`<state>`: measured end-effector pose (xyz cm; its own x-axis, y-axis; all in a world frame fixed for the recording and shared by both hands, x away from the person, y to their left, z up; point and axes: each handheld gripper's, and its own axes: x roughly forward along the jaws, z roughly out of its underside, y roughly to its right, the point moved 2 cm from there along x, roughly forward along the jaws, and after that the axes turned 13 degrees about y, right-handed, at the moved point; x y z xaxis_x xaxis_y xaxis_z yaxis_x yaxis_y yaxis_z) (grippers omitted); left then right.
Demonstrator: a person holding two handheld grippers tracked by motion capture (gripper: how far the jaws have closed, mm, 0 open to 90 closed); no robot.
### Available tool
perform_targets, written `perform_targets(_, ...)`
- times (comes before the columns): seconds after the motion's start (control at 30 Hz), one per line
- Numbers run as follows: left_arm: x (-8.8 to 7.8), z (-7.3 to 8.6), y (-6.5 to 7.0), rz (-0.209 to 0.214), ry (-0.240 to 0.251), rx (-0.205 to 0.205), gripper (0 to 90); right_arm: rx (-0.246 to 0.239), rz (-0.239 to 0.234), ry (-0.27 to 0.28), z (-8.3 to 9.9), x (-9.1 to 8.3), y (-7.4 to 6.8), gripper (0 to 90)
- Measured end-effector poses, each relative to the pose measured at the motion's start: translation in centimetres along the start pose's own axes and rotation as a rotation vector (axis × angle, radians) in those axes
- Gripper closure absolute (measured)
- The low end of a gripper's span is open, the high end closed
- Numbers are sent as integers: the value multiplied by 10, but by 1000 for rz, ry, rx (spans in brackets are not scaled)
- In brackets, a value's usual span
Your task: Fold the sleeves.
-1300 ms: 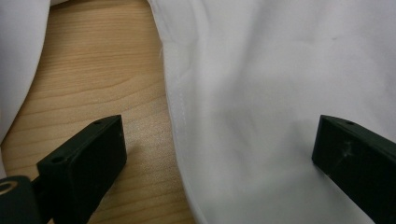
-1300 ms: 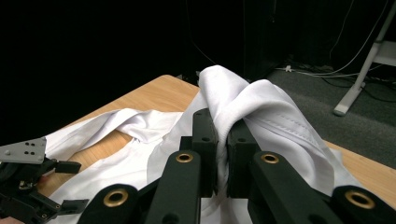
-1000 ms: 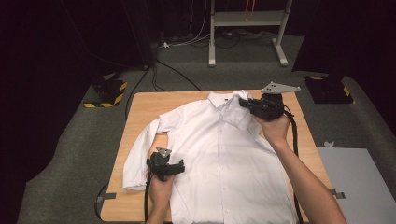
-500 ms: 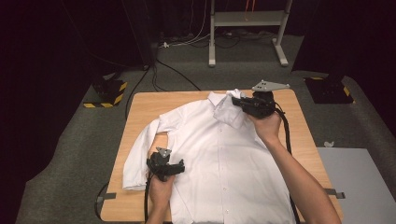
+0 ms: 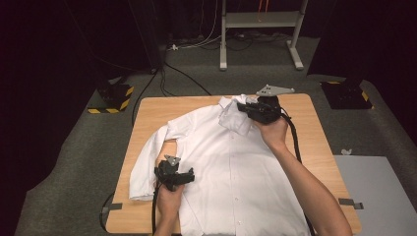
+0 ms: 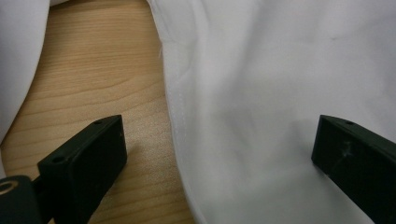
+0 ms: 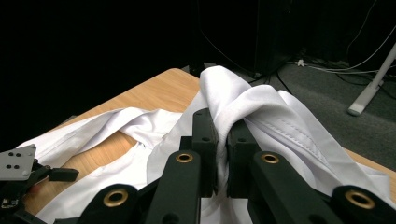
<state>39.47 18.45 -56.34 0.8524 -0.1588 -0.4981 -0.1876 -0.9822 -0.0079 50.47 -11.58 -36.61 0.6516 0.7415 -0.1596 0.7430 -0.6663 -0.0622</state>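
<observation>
White dress shirt [image 5: 236, 172]: spread front-up on wooden table [image 5: 324, 147]. Right gripper [image 5: 246, 109]: pinching bunched shirt shoulder fabric beside collar [image 5: 227, 103], lifted. Left gripper [image 5: 189, 176]: jaws spread wide, straddling shirt's side seam near sleeve [image 5: 147, 162].

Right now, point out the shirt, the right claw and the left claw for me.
shirt [image 5: 236, 172]: high view, on its flat front panel.
right claw [image 7: 222, 140]: right gripper view, between the tips pinching fabric.
left claw [image 6: 219, 154]: left gripper view, midway between its spread tips.

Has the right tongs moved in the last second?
Yes. The right tongs, shut on the shirt fabric, shifted leftward from the table's far right corner, toward the collar.
</observation>
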Motion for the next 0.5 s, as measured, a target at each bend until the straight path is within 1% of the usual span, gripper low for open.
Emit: perform_targets(0.5, 0, 0, 0, 0, 0, -2, 32, 10, -18, -21, 11, 26, -8, 850)
